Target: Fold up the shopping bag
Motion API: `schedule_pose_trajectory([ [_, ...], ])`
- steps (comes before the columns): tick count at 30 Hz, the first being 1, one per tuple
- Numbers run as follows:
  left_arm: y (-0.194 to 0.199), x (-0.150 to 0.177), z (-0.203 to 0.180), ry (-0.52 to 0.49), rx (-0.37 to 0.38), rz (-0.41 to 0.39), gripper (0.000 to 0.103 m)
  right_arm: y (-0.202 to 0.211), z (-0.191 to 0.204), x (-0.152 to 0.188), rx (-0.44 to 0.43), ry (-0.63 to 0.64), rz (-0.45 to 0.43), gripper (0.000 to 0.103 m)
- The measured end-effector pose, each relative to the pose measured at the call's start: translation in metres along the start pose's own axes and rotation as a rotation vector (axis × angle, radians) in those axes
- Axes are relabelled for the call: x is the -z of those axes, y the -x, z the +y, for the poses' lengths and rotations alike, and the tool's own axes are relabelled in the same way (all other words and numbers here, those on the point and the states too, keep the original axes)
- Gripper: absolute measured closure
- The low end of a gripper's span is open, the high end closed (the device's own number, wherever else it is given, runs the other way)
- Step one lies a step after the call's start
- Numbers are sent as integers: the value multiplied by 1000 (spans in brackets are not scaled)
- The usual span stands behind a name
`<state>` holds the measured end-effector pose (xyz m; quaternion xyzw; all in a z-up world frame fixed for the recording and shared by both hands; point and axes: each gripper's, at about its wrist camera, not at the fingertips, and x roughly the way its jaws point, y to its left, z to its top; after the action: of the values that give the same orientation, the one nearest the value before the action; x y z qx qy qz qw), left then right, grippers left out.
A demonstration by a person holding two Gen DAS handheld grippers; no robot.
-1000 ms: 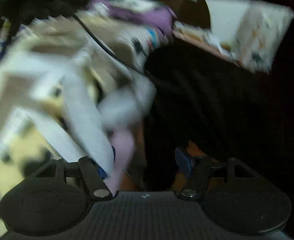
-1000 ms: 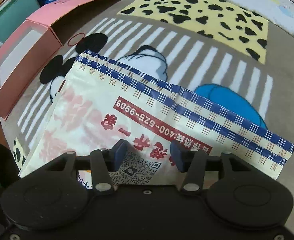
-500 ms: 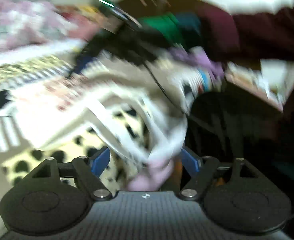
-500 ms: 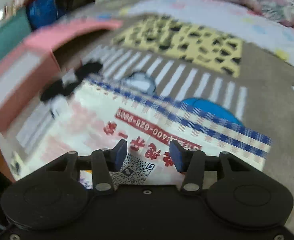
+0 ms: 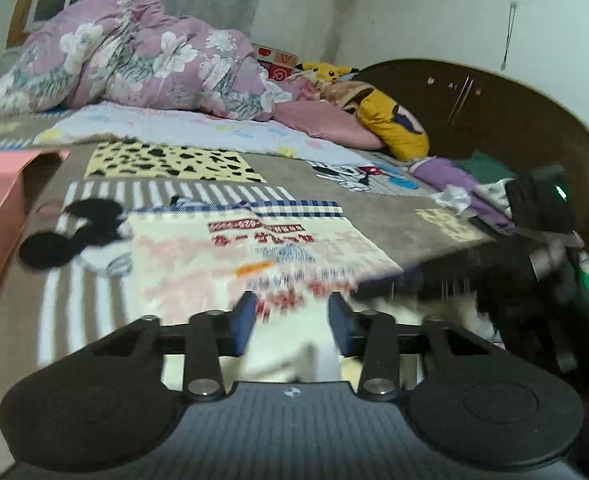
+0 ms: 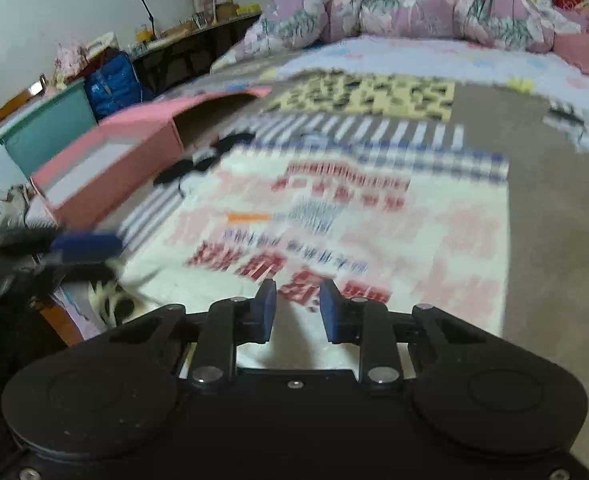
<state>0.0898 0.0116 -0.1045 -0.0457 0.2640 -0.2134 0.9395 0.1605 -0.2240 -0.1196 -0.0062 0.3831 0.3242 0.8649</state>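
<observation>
The left tool (image 5: 290,320) and right tool (image 6: 296,306) have just been closing, each part open over the flat white plastic shopping bag (image 6: 354,232) lying beside the open pink cardboard box (image 6: 106,160); whether either is pinching it, I cannot tell.

The shopping bag (image 6: 358,232) is cream with pale pink blocks, red print and a blue-and-white check band on its far edge. Under the bag, the blanket (image 6: 554,184) is grey-brown with white stripes; behind the bag it has a yellow patch with black spots. Left of the bag a box (image 6: 106,152) is pink. Behind the bag, the quilt (image 5: 142,56) is purple with white flowers
</observation>
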Motion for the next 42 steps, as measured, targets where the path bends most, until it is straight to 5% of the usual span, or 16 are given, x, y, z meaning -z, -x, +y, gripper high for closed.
schedule_pose_trajectory([
  [6,-62,28,-21,-228,-110,162,70,-3,15,13,68,95,52,78],
  [13,-37,17,-17,-198,-180,157,68,12,-1,-2,132,128,-11,78],
  [19,-74,-41,-9,-240,-138,122,69,-10,15,-26,105,221,-33,80],
  [23,-125,-58,2,-241,-29,239,70,-31,38,-14,82,332,18,89],
  [25,-151,-52,-2,-317,-42,300,71,-37,44,0,91,347,14,91],
  [35,-218,-90,39,-269,-148,275,71,-26,39,11,92,267,-5,91],
  [42,-169,-93,47,-179,-301,159,71,-27,40,11,110,245,6,91],
])
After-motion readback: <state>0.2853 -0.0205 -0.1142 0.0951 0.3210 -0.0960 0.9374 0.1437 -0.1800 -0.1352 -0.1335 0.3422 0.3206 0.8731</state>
